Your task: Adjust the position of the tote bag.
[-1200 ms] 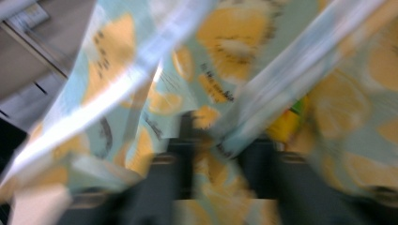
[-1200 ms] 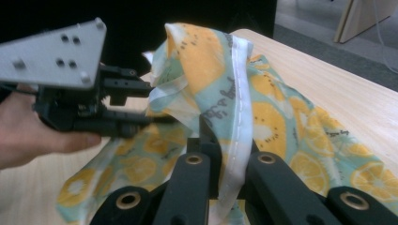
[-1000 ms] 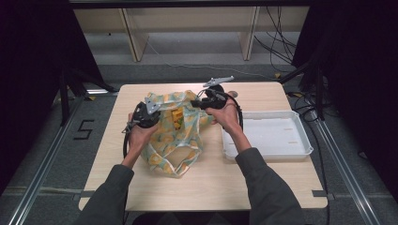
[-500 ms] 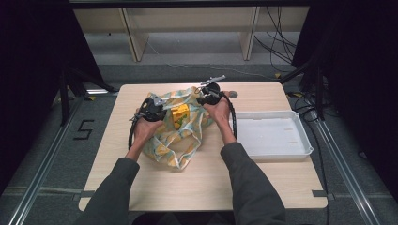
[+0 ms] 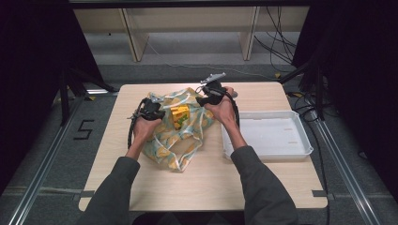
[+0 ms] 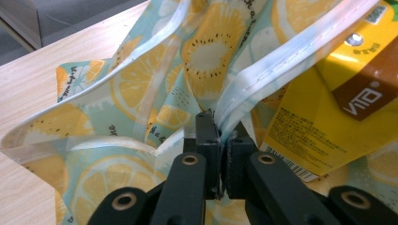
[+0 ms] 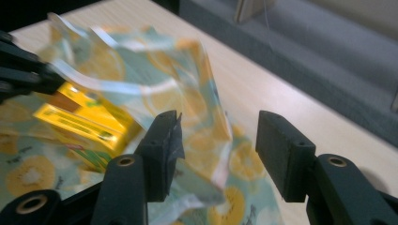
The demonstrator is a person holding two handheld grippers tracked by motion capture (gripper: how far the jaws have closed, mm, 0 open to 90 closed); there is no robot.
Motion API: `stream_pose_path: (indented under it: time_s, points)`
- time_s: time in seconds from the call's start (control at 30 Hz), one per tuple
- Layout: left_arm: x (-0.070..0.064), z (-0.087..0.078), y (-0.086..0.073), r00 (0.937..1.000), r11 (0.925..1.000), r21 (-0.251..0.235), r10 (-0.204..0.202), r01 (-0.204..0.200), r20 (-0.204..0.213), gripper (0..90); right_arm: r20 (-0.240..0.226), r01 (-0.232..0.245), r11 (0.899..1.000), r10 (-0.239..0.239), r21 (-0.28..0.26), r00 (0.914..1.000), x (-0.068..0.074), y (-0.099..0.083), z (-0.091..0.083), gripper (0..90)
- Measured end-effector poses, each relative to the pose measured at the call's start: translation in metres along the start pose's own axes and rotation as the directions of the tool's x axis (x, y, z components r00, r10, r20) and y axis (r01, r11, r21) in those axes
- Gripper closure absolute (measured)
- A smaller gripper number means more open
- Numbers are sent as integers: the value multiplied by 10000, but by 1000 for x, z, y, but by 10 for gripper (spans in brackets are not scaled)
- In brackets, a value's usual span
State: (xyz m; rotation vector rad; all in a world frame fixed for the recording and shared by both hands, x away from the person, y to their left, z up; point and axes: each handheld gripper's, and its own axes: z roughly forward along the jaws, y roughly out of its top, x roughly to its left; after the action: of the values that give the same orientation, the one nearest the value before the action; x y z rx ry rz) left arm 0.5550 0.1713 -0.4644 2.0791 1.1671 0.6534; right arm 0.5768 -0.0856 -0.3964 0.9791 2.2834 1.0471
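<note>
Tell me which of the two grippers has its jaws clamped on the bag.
The left gripper: its jaws pinch the white zip rim of the lemon-print plastic bag. The right gripper has its jaws spread apart around the bag's edge.

Carton (image 5: pixel 179 116) lies in bag (image 5: pixel 173 145), tray (image 5: pixel 300 151) at its right.

Person wears dark grey long sleeves (image 5: pixel 263 187), both arms. Left gripper (image 6: pixel 219 140): matte black, blocky fingers (image 6: pixel 206 136), brass-ringed pivot holes on the links. Right gripper (image 7: pixel 218 150): same black build w/ square finger pads, grey three-cornered plate (image 5: pixel 213 77) on top. Black cable (image 5: pixel 131 131) loops off each gripper.
</note>
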Motion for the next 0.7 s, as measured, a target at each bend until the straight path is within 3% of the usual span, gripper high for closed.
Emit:
stream_pose_path:
  time_s: [0.03,0.2,0.3,0.33,0.4,0.5,0.57,0.7]
  points:
    - [0,0,0,10000,10000,0,4,-4,19,870,-59,286,9984,-289,-486,9996,2,2,-4,510]
    - [2,-4,1,10000,10000,6,70,-70,10,868,-671,1314,9851,-1394,-1111,9880,17,10,-13,533]
    - [4,-6,1,10000,10000,-6,51,-51,35,867,-1128,1988,9795,-2012,-323,9730,26,8,-5,528]
    - [4,-7,1,10000,10000,-54,52,-52,11,867,-1046,2051,9787,-2044,-36,9733,28,6,-2,520]
    - [5,-9,1,10000,10000,-54,42,-41,12,866,-676,2555,9658,-2523,435,9653,26,3,6,544]
    - [6,-9,1,9999,10000,-42,15,-14,99,863,-214,3078,9478,-3071,829,9514,17,0,14,832]
    - [5,-9,2,9998,9999,-106,12,-10,210,862,-51,2798,9582,-2800,598,9600,13,1,18,900]
    - [1,-8,4,9997,9998,-163,74,-71,229,862,576,2351,9706,-2380,521,9696,9,4,28,900]
